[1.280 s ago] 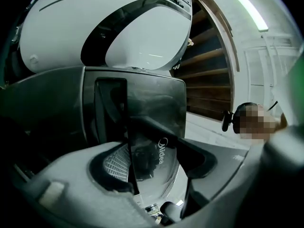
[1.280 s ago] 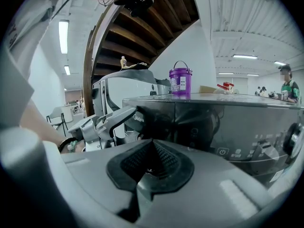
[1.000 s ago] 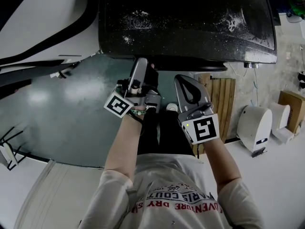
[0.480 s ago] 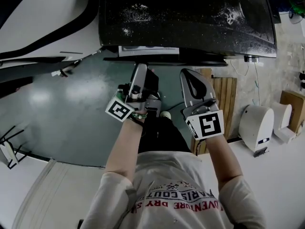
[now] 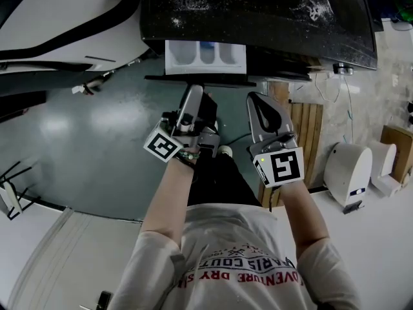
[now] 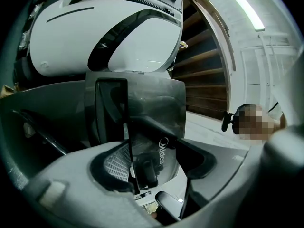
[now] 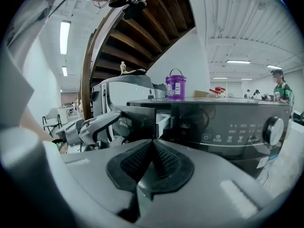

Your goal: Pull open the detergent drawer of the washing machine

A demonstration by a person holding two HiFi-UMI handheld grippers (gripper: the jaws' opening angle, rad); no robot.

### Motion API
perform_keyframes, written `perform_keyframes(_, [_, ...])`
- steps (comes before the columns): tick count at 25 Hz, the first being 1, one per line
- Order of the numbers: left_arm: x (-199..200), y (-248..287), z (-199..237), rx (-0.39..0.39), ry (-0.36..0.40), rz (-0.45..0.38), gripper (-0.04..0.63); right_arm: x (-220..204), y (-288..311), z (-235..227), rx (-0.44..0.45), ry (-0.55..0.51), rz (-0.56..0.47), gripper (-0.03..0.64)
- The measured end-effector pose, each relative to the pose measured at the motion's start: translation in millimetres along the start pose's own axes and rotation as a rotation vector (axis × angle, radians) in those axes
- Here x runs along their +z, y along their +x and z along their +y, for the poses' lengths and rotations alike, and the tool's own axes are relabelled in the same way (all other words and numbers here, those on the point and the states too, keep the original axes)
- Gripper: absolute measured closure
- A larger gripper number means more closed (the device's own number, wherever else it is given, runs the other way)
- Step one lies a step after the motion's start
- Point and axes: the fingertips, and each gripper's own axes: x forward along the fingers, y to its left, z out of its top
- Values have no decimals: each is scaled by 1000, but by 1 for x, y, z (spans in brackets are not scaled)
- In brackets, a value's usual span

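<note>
The dark washing machine (image 5: 271,18) fills the top of the head view. Its detergent drawer (image 5: 205,55) stands pulled out, and its white compartments show from above. My left gripper (image 5: 193,88) is shut on the drawer's dark glossy front panel (image 6: 142,108), which sits between the two jaws in the left gripper view. My right gripper (image 5: 259,102) hangs free to the right of the drawer, shut on nothing, its ribbed pads (image 7: 164,161) pressed together. The right gripper view shows the open drawer (image 7: 160,120) and the control panel (image 7: 237,127).
A purple bucket (image 7: 175,86) stands on top of the machine. A white rounded appliance (image 5: 58,11) is on the left. Wooden slats (image 5: 303,134) and a white device (image 5: 345,166) lie on the right. My legs are right below the drawer.
The drawer has slid out of the machine, from shut to showing its compartments. My left gripper drew back toward me with the front panel. The right gripper barely moved.
</note>
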Motion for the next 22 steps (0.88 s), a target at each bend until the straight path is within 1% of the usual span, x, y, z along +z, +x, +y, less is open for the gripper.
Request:
perform_keyframes(11, [-17, -39, -20, -9, 7, -2, 302, -13, -28, 14, 10, 15, 8, 615])
perform_keyframes(22, [-28, -65, -31, -9, 16, -15, 302, -11, -55, 26, 6, -22, -18, 615])
